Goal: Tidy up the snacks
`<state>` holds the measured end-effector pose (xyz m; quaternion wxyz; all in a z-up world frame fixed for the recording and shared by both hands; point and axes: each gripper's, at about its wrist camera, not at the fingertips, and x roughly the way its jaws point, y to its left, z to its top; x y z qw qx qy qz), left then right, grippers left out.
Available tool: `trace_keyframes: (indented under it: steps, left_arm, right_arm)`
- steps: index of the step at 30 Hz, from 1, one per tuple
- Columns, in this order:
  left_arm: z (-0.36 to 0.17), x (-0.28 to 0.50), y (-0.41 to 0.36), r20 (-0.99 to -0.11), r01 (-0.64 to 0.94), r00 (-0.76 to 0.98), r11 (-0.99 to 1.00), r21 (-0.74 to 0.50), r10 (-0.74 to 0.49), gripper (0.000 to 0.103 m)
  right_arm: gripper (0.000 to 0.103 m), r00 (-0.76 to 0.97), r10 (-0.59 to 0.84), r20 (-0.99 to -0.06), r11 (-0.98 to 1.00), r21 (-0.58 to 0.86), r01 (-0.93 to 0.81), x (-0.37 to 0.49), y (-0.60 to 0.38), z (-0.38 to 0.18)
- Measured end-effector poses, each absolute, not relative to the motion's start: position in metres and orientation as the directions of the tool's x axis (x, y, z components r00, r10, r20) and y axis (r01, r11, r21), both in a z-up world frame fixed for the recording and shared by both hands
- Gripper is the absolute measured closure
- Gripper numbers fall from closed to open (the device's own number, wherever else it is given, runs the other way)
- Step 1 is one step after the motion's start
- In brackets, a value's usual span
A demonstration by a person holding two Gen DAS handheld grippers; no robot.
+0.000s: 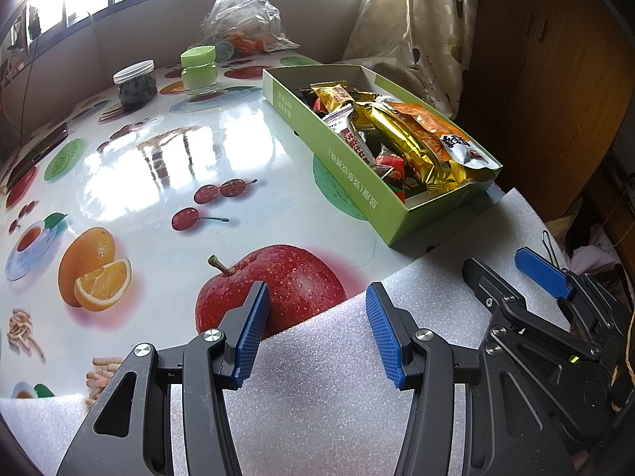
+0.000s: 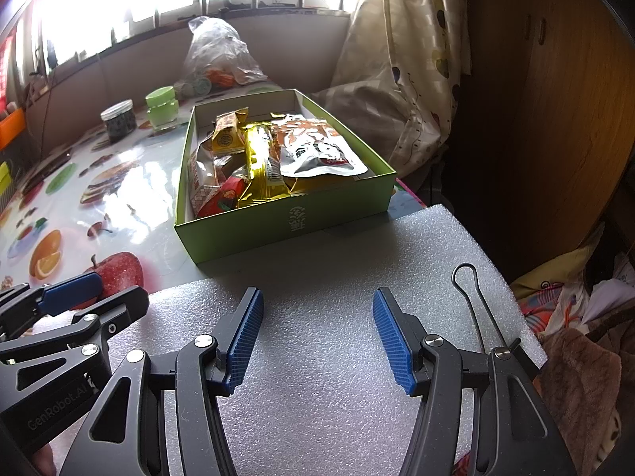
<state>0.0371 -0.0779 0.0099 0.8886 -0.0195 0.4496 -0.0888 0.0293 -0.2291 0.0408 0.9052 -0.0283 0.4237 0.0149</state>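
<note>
Two claws are seen released over a white foam sheet (image 2: 317, 269) at the table's (image 1: 166, 166) near edge: the left claw (image 1: 317, 337) and the right claw (image 2: 317, 337), each with its blue pads spread and nothing held. The snacks (image 2: 270, 150) are piled inside a green box (image 2: 285, 218) just beyond the foam. Two jars are set well behind, near a plastic bag (image 1: 242, 16).

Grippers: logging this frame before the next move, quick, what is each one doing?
Left gripper: open, fingers empty, over the foam sheet.
Right gripper: open, fingers empty, above the foam.
</note>
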Motion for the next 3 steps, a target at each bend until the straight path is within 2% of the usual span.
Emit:
trace_keyframes:
  steps: [3]
  left_arm:
    - [0.0098,0.0373,-0.0778,-0.795,0.140,0.580,0.983,-0.114,-0.175,0.051]
  right_arm:
    - [0.046,0.640,0.004,-0.768,0.998,-0.038,-0.051,0.0294,-0.2293,0.0409]
